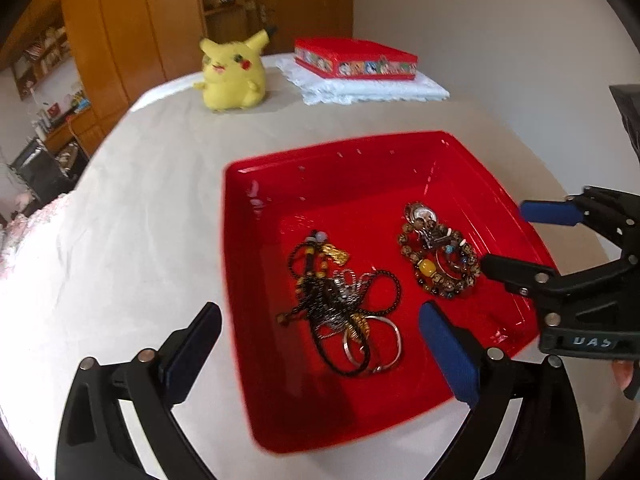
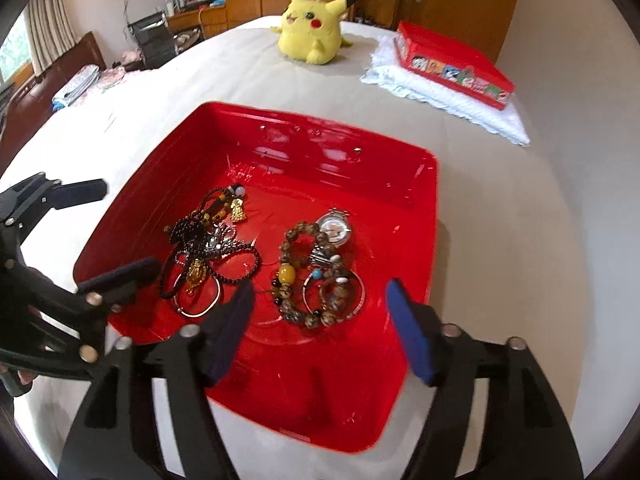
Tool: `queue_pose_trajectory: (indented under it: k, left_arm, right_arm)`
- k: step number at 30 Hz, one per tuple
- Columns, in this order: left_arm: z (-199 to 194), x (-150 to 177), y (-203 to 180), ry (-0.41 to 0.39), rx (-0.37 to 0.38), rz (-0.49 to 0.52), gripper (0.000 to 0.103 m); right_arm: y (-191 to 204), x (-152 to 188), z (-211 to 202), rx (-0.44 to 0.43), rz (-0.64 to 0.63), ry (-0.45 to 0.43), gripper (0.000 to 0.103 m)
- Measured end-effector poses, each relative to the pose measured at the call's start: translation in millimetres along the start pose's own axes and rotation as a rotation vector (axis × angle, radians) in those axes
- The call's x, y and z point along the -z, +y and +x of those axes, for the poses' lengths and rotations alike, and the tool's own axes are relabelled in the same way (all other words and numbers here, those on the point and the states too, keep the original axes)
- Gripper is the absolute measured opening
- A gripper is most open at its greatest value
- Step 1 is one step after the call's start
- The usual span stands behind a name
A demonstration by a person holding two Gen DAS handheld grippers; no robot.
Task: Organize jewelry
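A red plastic tray sits on a pale sheet. In its left half lies a tangle of dark bead necklaces with gold pendants and silver bangles. In its right half lie brown bead bracelets and a silver watch. My left gripper stands wide open above the necklace tangle, one finger outside the tray's left rim, holding nothing. My right gripper is open above the bracelets, its blue pads empty.
At the far end of the sheet sits a yellow plush toy. Beside it a red picture tin rests on a folded white lace cloth. Wooden wardrobes and shelves stand behind.
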State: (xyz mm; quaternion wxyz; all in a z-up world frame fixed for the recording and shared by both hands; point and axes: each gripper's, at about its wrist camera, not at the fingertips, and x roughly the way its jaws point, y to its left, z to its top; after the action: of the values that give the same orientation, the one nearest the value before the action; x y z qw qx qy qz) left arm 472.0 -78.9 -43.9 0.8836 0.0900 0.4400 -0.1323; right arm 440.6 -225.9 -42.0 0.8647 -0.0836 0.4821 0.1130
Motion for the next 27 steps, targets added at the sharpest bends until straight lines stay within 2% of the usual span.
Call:
queue_pose_trajectory:
  k: [2,3,8,10,13,16,18,27]
  left_arm:
    - [-13.1,4.2,2.1,-0.022,-0.015,-0.018,0.099]
    - [-20.0,7.1,2.9,-0.029,-0.024,-0.024,0.099]
    - [-56.7,24.6,-2.6,-0.086,-0.184,-0.014,0.099]
    - [-71.2,33.0,-2.9,-0.114,-0.205,-0.03,0.099]
    - [-89.5,44.4,-1.5,-0.144,-0.193,-0.059,0.099]
    - [-108.2,58.7,-7.7,-0.157,-0.207,-0.069,0.099]
    - [-122.8,70.7,-14.5,-0.175,-0.196,-0.068,0.099]
    - [-153.8,101.7,-23.5,-0.194,-0.078,-0.16,0.099]
  right_arm:
    - [-2.1,5.7,-13.2,0.019,0.017,-0.033,0.091]
    - [-1.9,8.6,-18.3,0.03,0.022,-0.047,0.092]
    - [5.3,27.6,-57.1,0.119,0.046,-0.139,0.1]
    - [8.8,33.2,-70.4,0.168,0.06,-0.171,0.1]
    - [20.3,44.2,-88.7,0.248,0.076,-0.199,0.1]
    - [33.6,61.1,-100.0,0.252,0.059,-0.175,0.1]
    - [43.0,74.8,-110.5,0.274,0.045,-0.195,0.1]
    - [53.9,110.2,-137.6,0.143,0.115,-0.233,0.1]
